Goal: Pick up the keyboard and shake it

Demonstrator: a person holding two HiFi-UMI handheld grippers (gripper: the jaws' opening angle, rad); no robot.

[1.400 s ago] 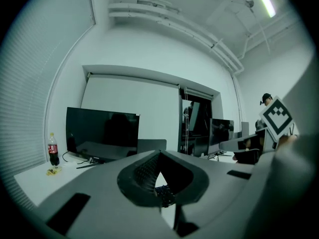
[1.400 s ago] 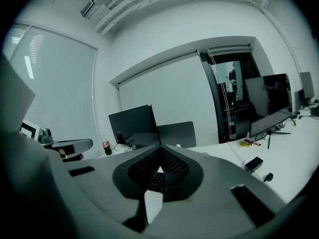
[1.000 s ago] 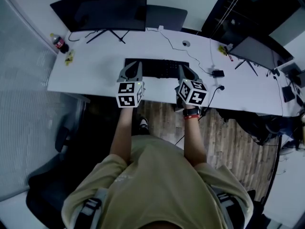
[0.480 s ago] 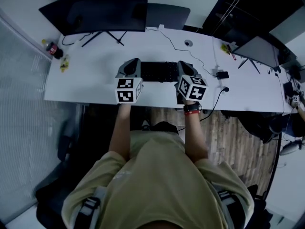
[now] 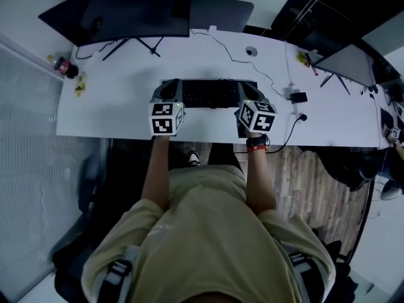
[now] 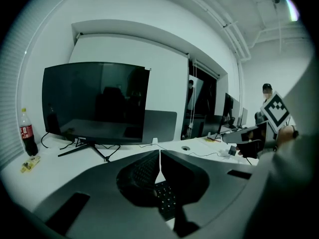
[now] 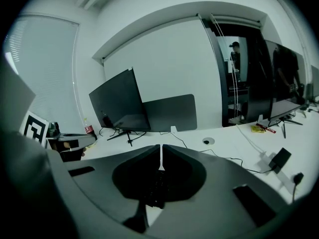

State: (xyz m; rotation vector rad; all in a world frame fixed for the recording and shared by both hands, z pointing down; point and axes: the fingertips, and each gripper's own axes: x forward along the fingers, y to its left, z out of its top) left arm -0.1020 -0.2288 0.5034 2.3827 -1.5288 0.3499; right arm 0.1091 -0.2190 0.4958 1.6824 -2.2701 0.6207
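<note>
We have the left gripper [image 5: 169, 88] at the left end of the keyboard [image 5: 211, 93] and the right gripper [image 5: 247, 95] at its right end, both pairs of fingers closed together on nothing (the keyboard lies near the front edge of the table [image 5: 113, 109], about midway along), likely bracketing it for a balanced lift.

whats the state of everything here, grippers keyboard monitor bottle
left gripper: jaws shut, nothing between them, over the keyboard's left end
right gripper: jaws shut, nothing between them, over the keyboard's right end
keyboard: lying on the desk, not lifted
monitor: screen dark
bottle: upright
</note>
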